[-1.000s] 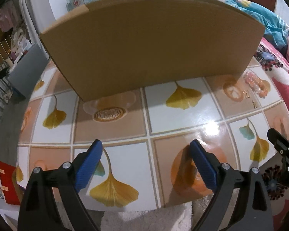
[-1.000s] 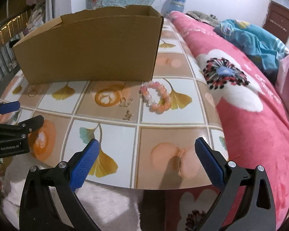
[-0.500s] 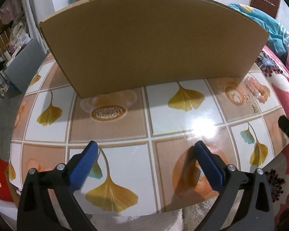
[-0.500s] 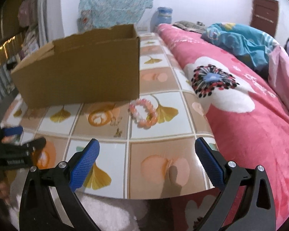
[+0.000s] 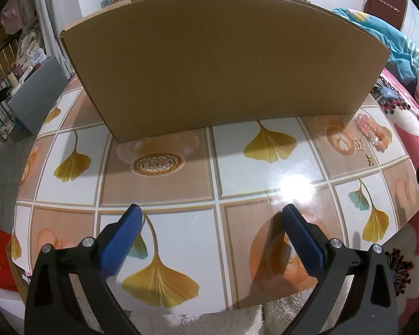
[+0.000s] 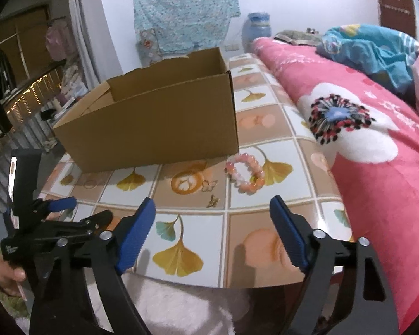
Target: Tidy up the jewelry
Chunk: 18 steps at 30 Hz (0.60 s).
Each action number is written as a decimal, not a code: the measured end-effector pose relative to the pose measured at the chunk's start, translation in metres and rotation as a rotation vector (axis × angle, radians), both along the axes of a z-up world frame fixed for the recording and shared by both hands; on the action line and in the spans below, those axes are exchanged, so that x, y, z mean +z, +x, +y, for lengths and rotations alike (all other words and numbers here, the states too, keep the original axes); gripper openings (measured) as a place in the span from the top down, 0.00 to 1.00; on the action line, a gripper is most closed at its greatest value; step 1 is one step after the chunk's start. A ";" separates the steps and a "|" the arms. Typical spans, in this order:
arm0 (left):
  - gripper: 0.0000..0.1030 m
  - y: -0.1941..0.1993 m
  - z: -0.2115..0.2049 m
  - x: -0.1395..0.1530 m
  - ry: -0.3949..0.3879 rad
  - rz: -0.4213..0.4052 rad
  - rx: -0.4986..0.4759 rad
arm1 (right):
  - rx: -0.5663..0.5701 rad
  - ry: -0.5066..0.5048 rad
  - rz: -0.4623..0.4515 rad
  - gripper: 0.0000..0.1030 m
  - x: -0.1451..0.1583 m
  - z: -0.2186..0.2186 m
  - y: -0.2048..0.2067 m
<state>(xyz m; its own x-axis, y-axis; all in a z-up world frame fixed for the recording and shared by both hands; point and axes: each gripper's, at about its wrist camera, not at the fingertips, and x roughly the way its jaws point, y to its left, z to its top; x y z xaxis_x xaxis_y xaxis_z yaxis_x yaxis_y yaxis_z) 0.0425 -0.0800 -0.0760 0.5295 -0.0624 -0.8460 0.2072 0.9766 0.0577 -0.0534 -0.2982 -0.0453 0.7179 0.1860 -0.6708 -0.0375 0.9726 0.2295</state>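
- The bead bracelet (image 6: 245, 173) and two small gold charms (image 6: 212, 200) lie loose on the tabletop (image 6: 254, 223), just right of the box's near corner, probably waiting to go in.
- The open cardboard box (image 6: 153, 122) shows no jewelry inside; its floor is mostly hidden.
- The left gripper (image 5: 209, 240) hangs wide, empty.
- The right gripper (image 6: 212, 229) is closing on nothing, short of the bracelet.
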 end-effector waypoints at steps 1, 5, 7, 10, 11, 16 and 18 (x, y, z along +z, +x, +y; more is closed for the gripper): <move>0.05 -0.002 0.001 0.000 0.000 -0.003 -0.001 | 0.007 0.000 0.007 0.33 -0.001 0.001 0.000; 0.05 -0.002 0.000 -0.001 0.000 -0.001 -0.004 | 0.032 -0.015 0.027 0.45 -0.005 0.003 0.002; 0.05 -0.002 0.000 -0.001 0.002 0.008 -0.011 | 0.043 -0.024 0.045 0.53 -0.009 0.005 0.007; 0.05 -0.001 -0.001 -0.001 0.004 0.014 -0.031 | 0.051 -0.034 0.072 0.66 -0.017 0.006 0.015; 0.05 0.001 0.001 -0.002 0.003 0.014 -0.033 | 0.057 -0.031 0.079 0.70 -0.019 0.006 0.018; 0.05 -0.002 0.002 -0.001 0.002 0.008 -0.042 | 0.079 -0.050 0.092 0.81 -0.025 0.007 0.033; 0.05 0.000 0.000 -0.001 0.003 0.010 -0.044 | 0.083 -0.064 0.094 0.83 -0.027 0.008 0.039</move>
<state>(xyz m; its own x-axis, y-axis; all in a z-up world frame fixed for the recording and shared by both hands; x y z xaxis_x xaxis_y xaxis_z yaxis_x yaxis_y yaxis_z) 0.0425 -0.0797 -0.0766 0.5181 -0.0832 -0.8513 0.2509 0.9663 0.0582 -0.0143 -0.2906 -0.0724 0.6351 0.1967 -0.7470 -0.0998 0.9798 0.1731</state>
